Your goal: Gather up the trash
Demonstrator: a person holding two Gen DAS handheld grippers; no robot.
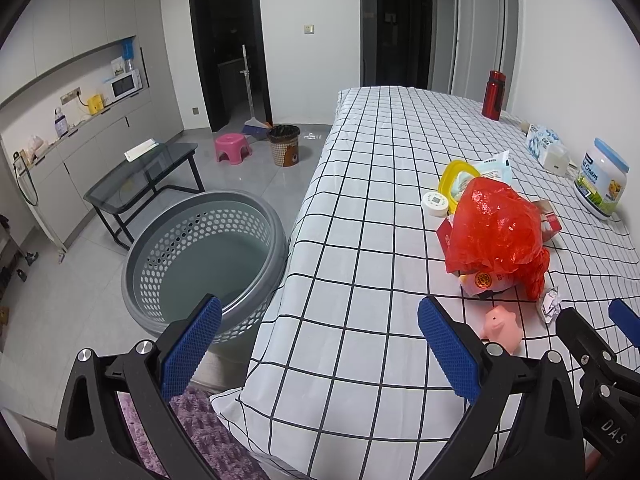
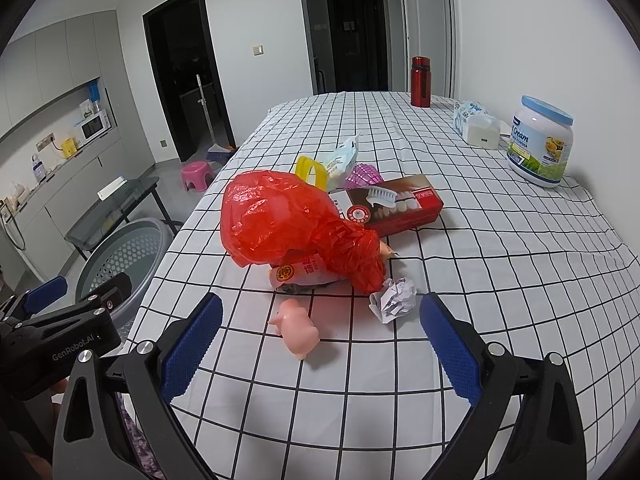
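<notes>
A crumpled red plastic bag (image 2: 288,220) (image 1: 496,232) lies on the checked tablecloth (image 2: 500,280) over a snack wrapper (image 2: 304,274). A crumpled paper ball (image 2: 394,300) (image 1: 550,304) and a pink toy pig (image 2: 298,330) (image 1: 502,326) lie in front of it. A red toothbrush box (image 2: 396,206) sits behind the bag. My right gripper (image 2: 320,344) is open, low over the cloth just short of the pig and paper. My left gripper (image 1: 320,348) is open above the table's left edge, empty. A grey perforated basket (image 1: 208,256) (image 2: 120,264) stands on the floor left of the table.
A yellow lid (image 1: 454,184), a small white jar (image 1: 435,204), a blue-white pouch (image 2: 340,158) and a pink spiky ball (image 2: 362,178) lie behind the bag. A cream tub (image 2: 540,146), tissue pack (image 2: 478,124) and red bottle (image 2: 421,82) stand by the wall. A glass side table (image 1: 140,176), pink stool (image 1: 233,148) and brown bin (image 1: 284,145) are on the floor.
</notes>
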